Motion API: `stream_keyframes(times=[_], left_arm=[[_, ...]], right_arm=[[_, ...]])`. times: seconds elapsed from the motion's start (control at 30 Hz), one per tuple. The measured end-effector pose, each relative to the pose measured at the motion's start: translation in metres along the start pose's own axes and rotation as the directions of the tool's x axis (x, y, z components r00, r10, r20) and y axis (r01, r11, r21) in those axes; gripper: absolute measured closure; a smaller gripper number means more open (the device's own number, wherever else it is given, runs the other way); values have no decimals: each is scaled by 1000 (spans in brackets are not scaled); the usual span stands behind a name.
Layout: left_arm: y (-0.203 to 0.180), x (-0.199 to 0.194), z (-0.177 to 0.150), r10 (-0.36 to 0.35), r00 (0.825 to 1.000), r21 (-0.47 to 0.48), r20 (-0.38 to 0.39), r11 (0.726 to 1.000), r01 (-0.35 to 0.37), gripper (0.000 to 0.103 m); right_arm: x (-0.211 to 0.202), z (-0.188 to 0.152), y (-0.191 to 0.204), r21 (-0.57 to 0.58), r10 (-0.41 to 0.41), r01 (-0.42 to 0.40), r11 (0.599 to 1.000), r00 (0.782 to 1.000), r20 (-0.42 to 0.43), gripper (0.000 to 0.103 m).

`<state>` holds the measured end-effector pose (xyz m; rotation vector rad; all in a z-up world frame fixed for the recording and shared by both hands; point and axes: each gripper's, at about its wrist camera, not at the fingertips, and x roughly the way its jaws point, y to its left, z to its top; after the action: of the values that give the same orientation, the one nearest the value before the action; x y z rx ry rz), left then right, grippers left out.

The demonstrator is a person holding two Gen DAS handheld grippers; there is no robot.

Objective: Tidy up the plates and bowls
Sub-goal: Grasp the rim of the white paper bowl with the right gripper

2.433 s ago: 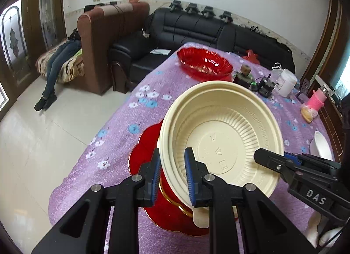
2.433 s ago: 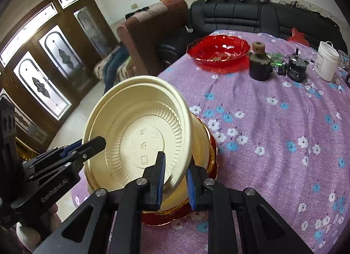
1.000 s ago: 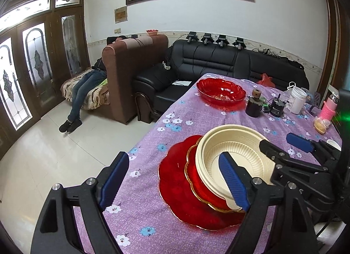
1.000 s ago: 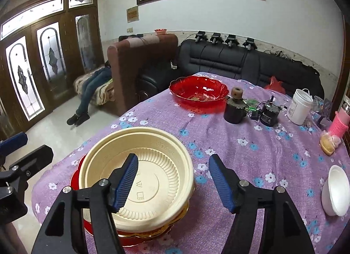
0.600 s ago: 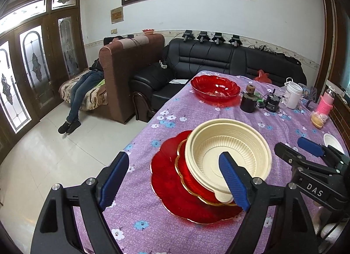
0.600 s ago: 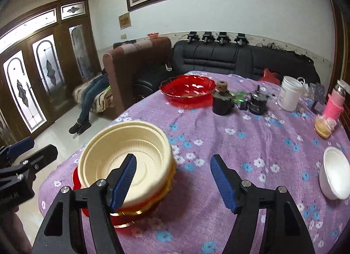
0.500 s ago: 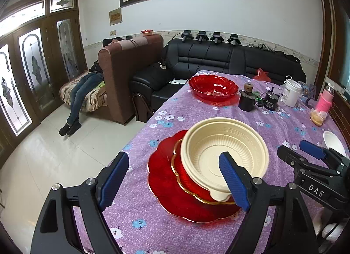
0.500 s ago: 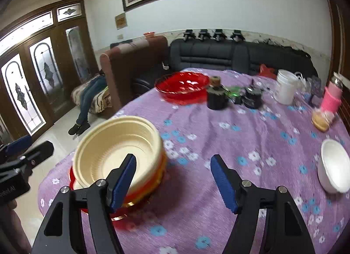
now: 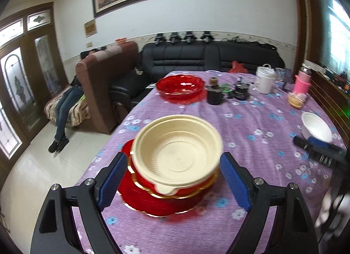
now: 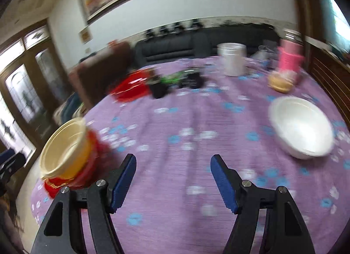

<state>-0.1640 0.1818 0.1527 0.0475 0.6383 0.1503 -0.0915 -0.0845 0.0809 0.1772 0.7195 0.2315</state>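
**Both grippers empty, bowl stacked**

My left gripper (image 9: 174, 179) is spread wide, its pads flanking the cream bowl (image 9: 177, 155) but gripping nothing. The bowl sits on the red plates (image 9: 157, 201) at table centre. My right gripper (image 10: 172, 179) is spread too, over bare purple cloth (image 10: 196, 122); the view is blurred. White bowl (image 10: 300, 127) at 2 o'clock, stack at 9.

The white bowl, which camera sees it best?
The right wrist view: the white bowl is large and whole there, slightly blurred, its inside showing. The left wrist view shows it small, at the far right edge of the table.
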Motion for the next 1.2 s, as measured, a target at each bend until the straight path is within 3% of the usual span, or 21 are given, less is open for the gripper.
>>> stream_keyframes(times=[0.13,0.2,0.33,0.53,0.63,0.77,0.9,1.0,1.2], left_arm=[[-24,0,0,-78,997,23,4,997,78,17],[-37,2,0,-115,993,34,-8,993,115,17],[-63,8,-2,-154,987,74,-38,985,156,17],[-95,15,-4,-201,975,126,-95,969,212,17],[-105,20,-5,-209,970,134,-122,965,224,17],[-113,29,-2,-206,967,126,-148,966,225,17],[-120,42,3,-232,955,92,-184,963,252,17],[-127,55,6,-263,938,59,-226,957,283,17],[-151,74,13,-300,916,44,-268,946,322,17]], right_arm=[[-20,7,-77,164,-122,117,980,992,25,29],[-30,9,-124,286,-181,166,944,983,27,29],[-37,16,-184,423,-244,213,881,970,19,29],[-14,27,-224,491,-260,229,840,966,-5,29],[3,32,-236,495,-265,248,833,963,-37,42],[23,25,-248,512,-211,221,830,974,-79,70],[29,19,-250,503,-152,161,849,987,-58,77],[32,17,-247,496,-41,59,866,998,-46,81],[41,23,-208,371,110,-77,925,992,-68,81]])
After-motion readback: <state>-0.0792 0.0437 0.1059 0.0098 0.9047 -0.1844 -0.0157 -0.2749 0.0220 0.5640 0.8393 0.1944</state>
